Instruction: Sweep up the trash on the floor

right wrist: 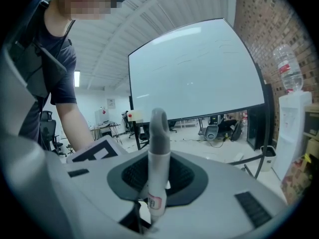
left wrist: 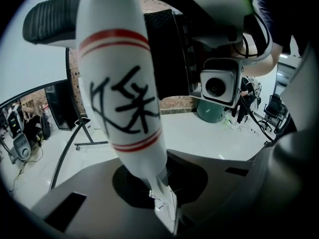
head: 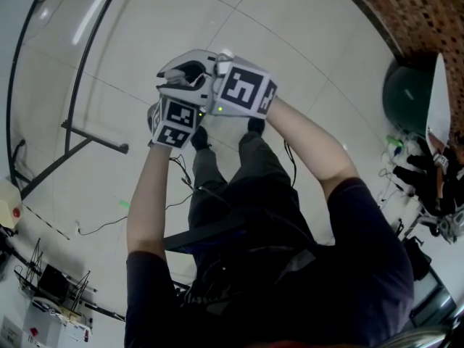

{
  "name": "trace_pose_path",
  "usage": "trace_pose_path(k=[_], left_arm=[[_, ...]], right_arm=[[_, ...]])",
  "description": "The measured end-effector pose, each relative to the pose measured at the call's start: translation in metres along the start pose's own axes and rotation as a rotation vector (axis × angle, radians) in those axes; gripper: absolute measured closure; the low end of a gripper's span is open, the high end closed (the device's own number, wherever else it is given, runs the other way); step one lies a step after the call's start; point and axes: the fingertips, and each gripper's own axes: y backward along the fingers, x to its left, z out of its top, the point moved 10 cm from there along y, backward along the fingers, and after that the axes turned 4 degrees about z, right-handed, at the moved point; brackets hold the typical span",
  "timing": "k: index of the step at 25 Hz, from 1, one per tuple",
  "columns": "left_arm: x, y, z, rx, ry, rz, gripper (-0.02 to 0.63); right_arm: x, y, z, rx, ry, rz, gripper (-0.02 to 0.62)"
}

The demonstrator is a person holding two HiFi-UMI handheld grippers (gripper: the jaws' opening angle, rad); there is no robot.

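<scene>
White handle (left wrist: 124,98) sits nearest the lens in the left gripper view. It is thick, with red bands above and below black brush-written characters and a black ribbed grip (left wrist: 50,14) at its upper end. Low down it tapers to a thin stem. The left gripper (left wrist: 160,195) has its jaws narrow and clamped on that stem. The handle leans up and to the left out of the jaws.

Right gripper (right wrist: 152,193): jaws moderately apart and closed on a slim handle (right wrist: 158,153). This one is white with a grey rounded tip and a small red-printed label near the jaws, and it stands nearly upright. No view shows the working end of either handle.

Head view: both grippers are held side by side, touching, over the person's shoes (head: 199,138), with a forearm running to each. The left marker cube (head: 177,122) and right marker cube (head: 245,89) face the camera.

Floor (head: 304,49): pale tiles. One small green scrap (head: 123,204) lies left of the person's legs, well apart from both grippers. It is too small to identify.

Surroundings:
- A black tube stand (head: 80,133) is at the left.
- A green bin (head: 409,93) stands at the right, beside the brick wall (head: 420,13).
- In the right gripper view, a large white screen (right wrist: 194,78) stands far ahead.
- A water dispenser (right wrist: 294,113) is at the right edge of that view.
</scene>
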Motion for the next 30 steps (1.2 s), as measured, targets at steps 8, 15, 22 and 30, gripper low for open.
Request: trace_pose_path(k=[8,15,22,30], left_arm=[[-0.011,0.011,-0.005,0.0,0.065,-0.021,0.583],[-0.011,0.023,0.005,-0.029,0.08,-0.065,0.583],[-0.015,0.061,0.03,-0.045,0.074,-0.091,0.583],[-0.015,0.127,0.073,-0.091,0.04,-0.139,0.583]], right_arm=[[0.017,0.0,0.002,-0.009,-0.005,0.033,0.509],[0.022,0.008,0.019,0.034,0.006,0.016,0.509],[0.046,0.017,0.059,0.036,0.053,-0.007,0.509],[0.078,0.018,0.129,0.007,0.098,-0.007,0.512]])
